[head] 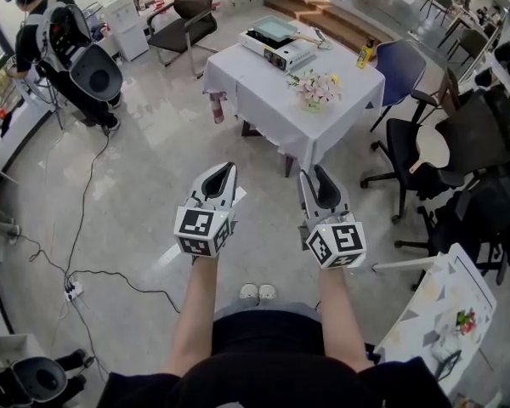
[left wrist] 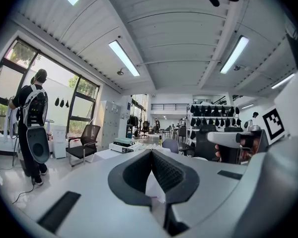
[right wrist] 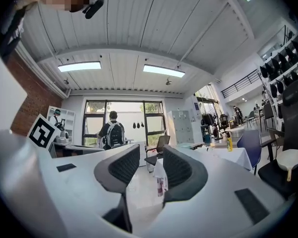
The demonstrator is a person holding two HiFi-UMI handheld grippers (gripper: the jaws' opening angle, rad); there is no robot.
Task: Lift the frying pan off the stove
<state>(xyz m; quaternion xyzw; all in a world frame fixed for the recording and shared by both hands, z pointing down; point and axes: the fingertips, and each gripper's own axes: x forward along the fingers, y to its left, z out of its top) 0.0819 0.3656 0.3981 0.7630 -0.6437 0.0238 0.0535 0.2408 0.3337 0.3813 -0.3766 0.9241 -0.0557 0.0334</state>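
White-clothed table (head: 263, 100): there's our landmark, up ahead of both grippers and well apart from them.
Stove (head: 282, 51): a portable burner, parked on the table's far-left corner.
Frying pan (head: 274, 29): flat on top of the stove, at that same far-left corner of the table, and nothing is touching it.
Left gripper (head: 224, 172): held up on the near side of the table, over the grey floor (head: 136, 202). Its fingers (left wrist: 165, 172) are clenched tip to tip, with nothing caught between them.
Right gripper (head: 320, 175): also on the table's near side, level with its partner. Its fingers (right wrist: 178, 170) stand released with a clear gap, gripping nothing; the table's cloth and the floor show through.
Flowers (head: 316, 88): a pale bunch lying on the table's near-right part.
Yellow bottle (head: 365, 54): upright at the table's far-right edge.
Blue chair (head: 404, 68): just beside the table's right side.
Black mesh chair (head: 191, 11): beyond the table's far-left corner, near it but not touching.
Person in black (head: 55, 45): well to the left of the table.
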